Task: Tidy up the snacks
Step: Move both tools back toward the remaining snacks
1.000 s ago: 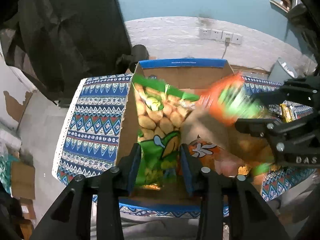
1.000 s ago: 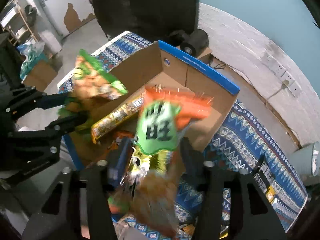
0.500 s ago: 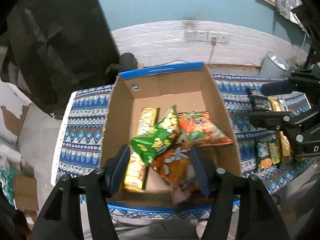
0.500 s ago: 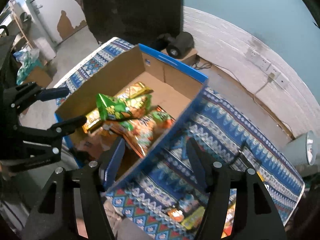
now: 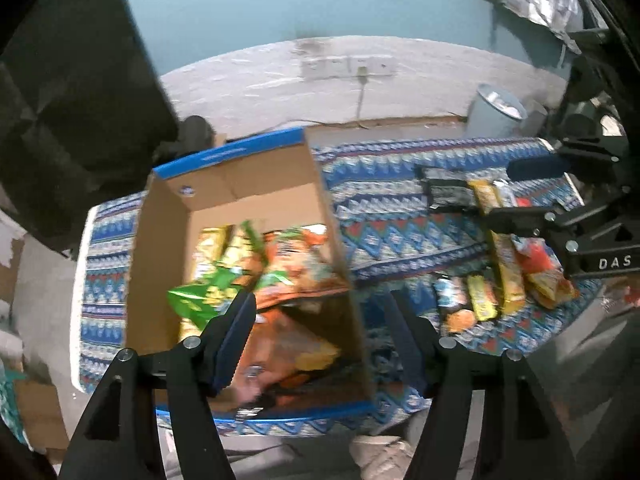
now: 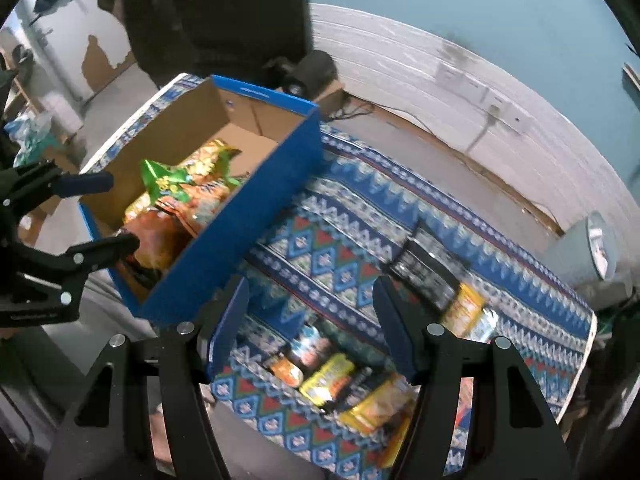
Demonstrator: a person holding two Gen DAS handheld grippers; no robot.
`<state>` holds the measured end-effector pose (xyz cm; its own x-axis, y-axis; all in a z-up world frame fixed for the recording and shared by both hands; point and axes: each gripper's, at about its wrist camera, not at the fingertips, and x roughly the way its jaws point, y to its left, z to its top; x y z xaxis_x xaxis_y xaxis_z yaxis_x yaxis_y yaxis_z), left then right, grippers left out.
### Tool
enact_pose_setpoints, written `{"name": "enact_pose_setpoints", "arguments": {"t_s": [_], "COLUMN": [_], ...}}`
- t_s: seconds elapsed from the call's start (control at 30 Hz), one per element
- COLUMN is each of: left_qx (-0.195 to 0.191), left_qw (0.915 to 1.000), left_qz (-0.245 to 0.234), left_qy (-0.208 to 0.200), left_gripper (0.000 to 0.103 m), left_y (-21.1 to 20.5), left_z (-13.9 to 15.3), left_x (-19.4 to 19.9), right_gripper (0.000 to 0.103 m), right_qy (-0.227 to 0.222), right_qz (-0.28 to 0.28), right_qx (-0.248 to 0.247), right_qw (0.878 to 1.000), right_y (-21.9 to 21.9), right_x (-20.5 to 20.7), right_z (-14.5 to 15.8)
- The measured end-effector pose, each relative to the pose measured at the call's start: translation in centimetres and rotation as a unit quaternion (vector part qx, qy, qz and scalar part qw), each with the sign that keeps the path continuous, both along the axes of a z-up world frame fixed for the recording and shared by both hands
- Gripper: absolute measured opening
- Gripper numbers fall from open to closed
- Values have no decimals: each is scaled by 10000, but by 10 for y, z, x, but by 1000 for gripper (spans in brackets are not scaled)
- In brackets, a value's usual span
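A blue-edged cardboard box (image 5: pixel 168 216) (image 6: pixel 256 200) stands on the patterned tablecloth and holds a green bag (image 5: pixel 200 300) (image 6: pixel 164 178), orange bags (image 5: pixel 296 264) (image 6: pixel 200 204) and yellow packs. My left gripper (image 5: pixel 320 328) is open and empty above the box's near right corner. My right gripper (image 6: pixel 312 312) is open and empty over the cloth, right of the box. Loose snack bars (image 5: pixel 480 300) (image 6: pixel 328 376) and a black packet (image 5: pixel 448 192) (image 6: pixel 424 276) lie on the cloth.
The tablecloth (image 6: pixel 344 236) covers a table with edges near both grippers. A grey bin (image 5: pixel 496 112) stands by the white wall. A dark hanging cloth (image 5: pixel 72 80) is at the back left. Cardboard (image 5: pixel 36 412) lies on the floor.
Both grippers let go of their bags, which now lie in the box. Both grippers have moved right, away from the box toward the loose snacks.
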<state>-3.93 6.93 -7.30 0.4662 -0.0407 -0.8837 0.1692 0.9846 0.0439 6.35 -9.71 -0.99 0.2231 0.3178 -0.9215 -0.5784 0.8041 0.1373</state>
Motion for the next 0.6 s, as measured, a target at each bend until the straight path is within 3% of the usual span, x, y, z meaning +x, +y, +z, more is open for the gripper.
{"name": "enact_pose_setpoints", "arguments": {"t_s": [0.23, 0.33, 0.6], "left_qx": [-62, -12, -28], "left_qw": [9994, 9989, 9963], "left_qz": [-304, -442, -765], "left_qy": [161, 167, 384], "left_gripper": [72, 79, 81], "left_y": [-36, -52, -92], "left_z": [-4, -6, -17], "left_x": [0, -1, 5], "right_gripper": [71, 71, 80], "right_qy": [-66, -48, 53], "right_qz": [-268, -368, -793], "right_qx": [-26, -47, -133], "right_qw": [9996, 9993, 9967], "right_y": [-38, -53, -97], "right_x": [-7, -10, -21], "right_z": [1, -1, -14]}}
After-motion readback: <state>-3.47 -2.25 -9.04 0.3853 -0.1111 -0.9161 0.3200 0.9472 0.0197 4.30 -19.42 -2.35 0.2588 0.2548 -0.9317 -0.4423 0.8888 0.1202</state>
